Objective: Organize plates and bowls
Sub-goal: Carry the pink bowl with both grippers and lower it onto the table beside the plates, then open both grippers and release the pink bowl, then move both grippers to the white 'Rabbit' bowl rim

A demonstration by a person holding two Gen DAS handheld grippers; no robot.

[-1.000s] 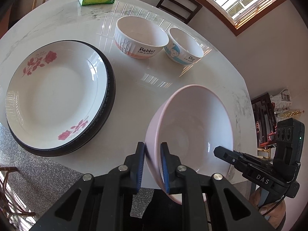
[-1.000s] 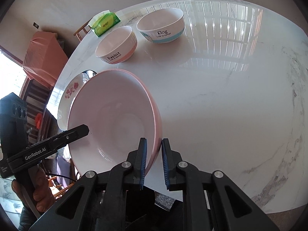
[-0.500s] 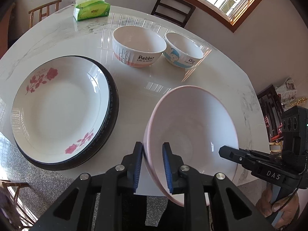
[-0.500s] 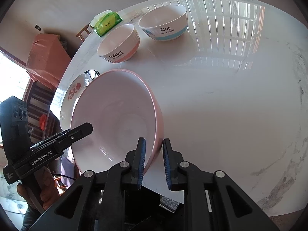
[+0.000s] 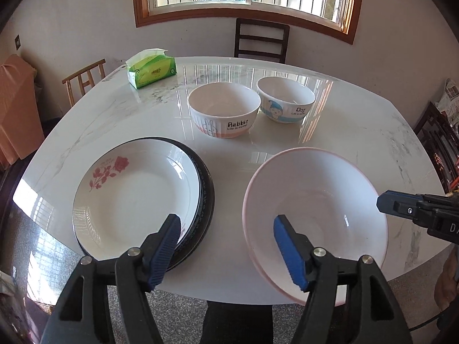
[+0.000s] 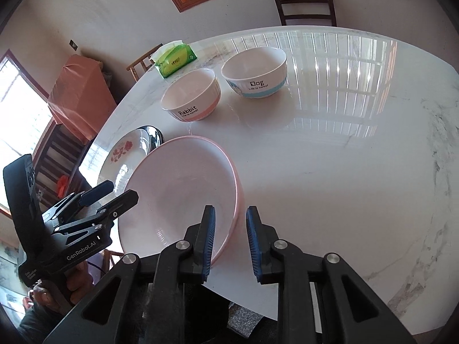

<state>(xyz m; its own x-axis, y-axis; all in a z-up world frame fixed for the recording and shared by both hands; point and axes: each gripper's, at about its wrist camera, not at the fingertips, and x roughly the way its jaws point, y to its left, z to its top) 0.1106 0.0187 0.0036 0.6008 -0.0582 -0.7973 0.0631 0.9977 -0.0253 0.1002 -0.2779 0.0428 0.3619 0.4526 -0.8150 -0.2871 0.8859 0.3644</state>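
Note:
A large pink bowl (image 5: 315, 209) rests on the white marble table (image 5: 229, 157) near its front edge; it also shows in the right wrist view (image 6: 183, 192). My left gripper (image 5: 226, 249) is open, its jaws wide apart, one each side of the bowl's left rim. My right gripper (image 6: 231, 238) is open, its jaws loosely straddling the bowl's right rim. A white rose plate (image 5: 134, 197) lies stacked on a black plate (image 5: 208, 189) to the left. A "Rabbit" bowl (image 5: 225, 114) and a "Dog" bowl (image 5: 285, 100) stand behind.
A green tissue pack (image 5: 152, 68) sits at the table's far left. A dark chair (image 5: 261, 40) stands behind the table and a wooden chair (image 5: 83, 80) at its left. The table edge runs just in front of the grippers.
Both grippers have opened and let go of the pink bowl's rim. The bowl has come down from tilted and held to resting on the table. The left gripper's jaws spread wide.

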